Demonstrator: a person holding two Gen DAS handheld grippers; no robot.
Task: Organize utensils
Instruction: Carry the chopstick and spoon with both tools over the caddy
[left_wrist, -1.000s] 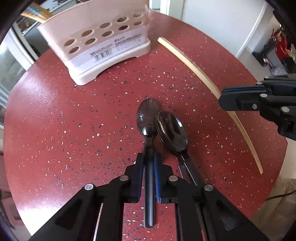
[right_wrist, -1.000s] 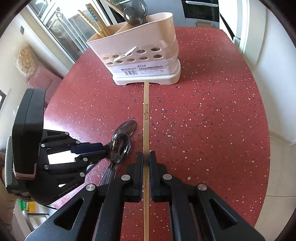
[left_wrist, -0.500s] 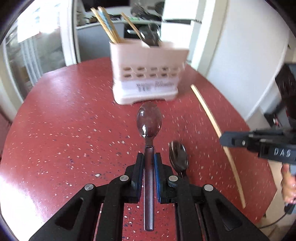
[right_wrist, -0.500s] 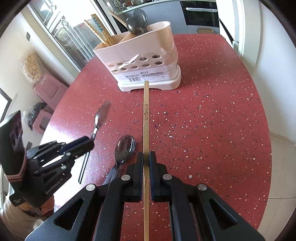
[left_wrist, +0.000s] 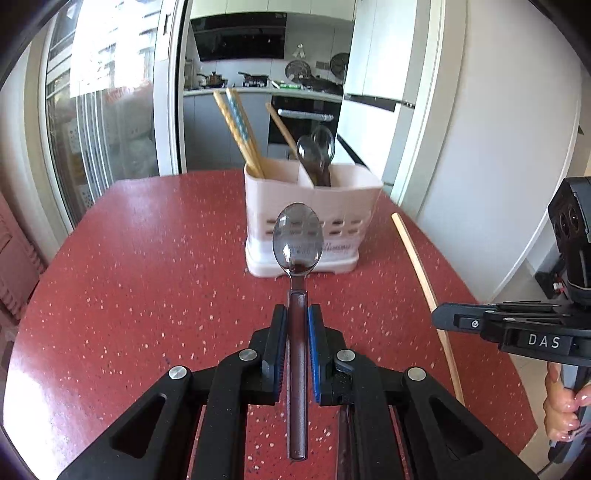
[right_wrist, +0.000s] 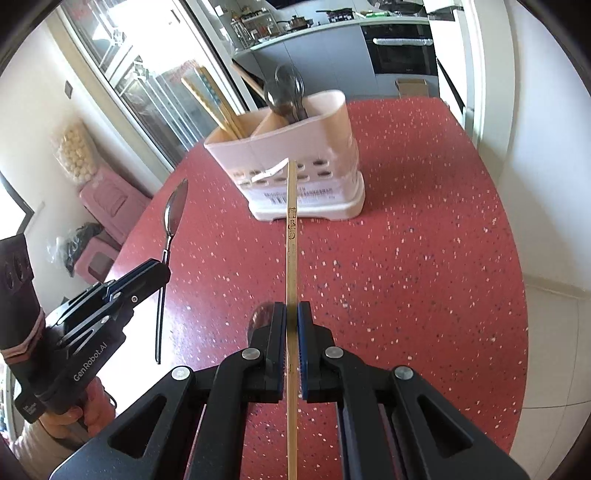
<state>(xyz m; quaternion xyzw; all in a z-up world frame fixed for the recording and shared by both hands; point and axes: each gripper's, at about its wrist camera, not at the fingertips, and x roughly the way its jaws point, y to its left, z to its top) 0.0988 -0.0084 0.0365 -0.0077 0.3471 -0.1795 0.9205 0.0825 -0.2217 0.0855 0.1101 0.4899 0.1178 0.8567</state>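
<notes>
My left gripper (left_wrist: 297, 314) is shut on a metal spoon (left_wrist: 297, 243), held in the air with its bowl pointing at the pale pink utensil holder (left_wrist: 310, 221). It also shows in the right wrist view (right_wrist: 162, 269), with the spoon (right_wrist: 173, 214) lifted above the table. My right gripper (right_wrist: 291, 310) is shut on a wooden chopstick (right_wrist: 291, 229), its tip pointing at the holder (right_wrist: 295, 166). In the left wrist view the right gripper (left_wrist: 439, 317) holds that chopstick (left_wrist: 417, 262). A second spoon (right_wrist: 260, 319) lies on the table, mostly hidden behind my right fingers.
The holder's left compartment has chopsticks (left_wrist: 236, 129) and its right has spoons (left_wrist: 314, 151). It stands on a red speckled round table (right_wrist: 406, 258). A white wall and the table edge are at the right (left_wrist: 498, 147). Glass doors are at the left (left_wrist: 103, 129).
The left gripper has lifted the spoon off the table and levelled it toward the holder. The right gripper has raised the chopstick, its tip now up in front of the holder's wall.
</notes>
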